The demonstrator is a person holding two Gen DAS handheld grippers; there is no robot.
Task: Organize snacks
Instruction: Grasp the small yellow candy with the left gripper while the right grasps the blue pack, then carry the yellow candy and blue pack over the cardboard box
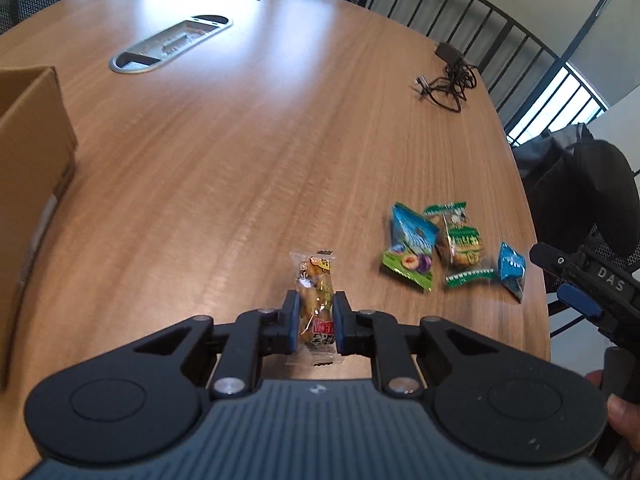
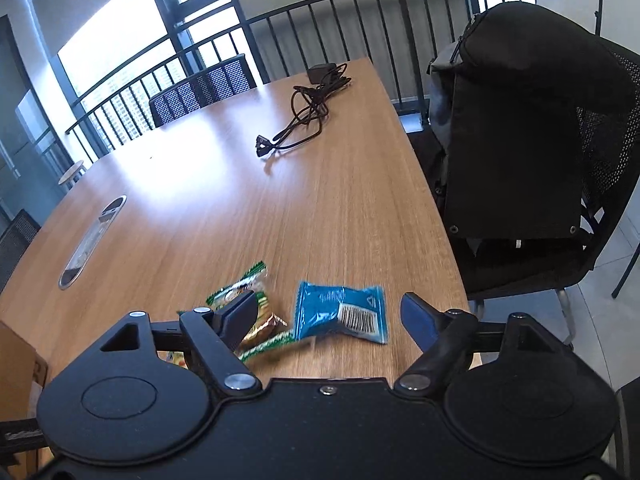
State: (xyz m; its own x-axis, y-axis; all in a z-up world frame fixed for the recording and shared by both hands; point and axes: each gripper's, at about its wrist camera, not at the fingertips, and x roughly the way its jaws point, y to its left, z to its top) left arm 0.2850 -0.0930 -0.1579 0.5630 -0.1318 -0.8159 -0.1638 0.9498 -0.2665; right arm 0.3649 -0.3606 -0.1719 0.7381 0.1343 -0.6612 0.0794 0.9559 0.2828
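My left gripper (image 1: 316, 312) is shut on a clear yellow snack packet (image 1: 316, 292), its blue pads pressing the packet's sides just above the wooden table (image 1: 240, 140). To its right lie a blue-and-green packet (image 1: 410, 246), a green-edged packet (image 1: 460, 246) and a small blue packet (image 1: 511, 270). In the right wrist view my right gripper (image 2: 332, 312) stands open over the blue packet (image 2: 342, 312), which lies between the fingers untouched. The green-edged packet (image 2: 256, 312) is partly hidden behind the left finger.
A cardboard box (image 1: 32, 184) stands at the left edge of the table. A black cable with charger (image 2: 308, 108) lies farther off. A metal cable port (image 1: 170, 44) is set in the tabletop. A black chair with a bag (image 2: 520, 152) stands beside the table's right edge.
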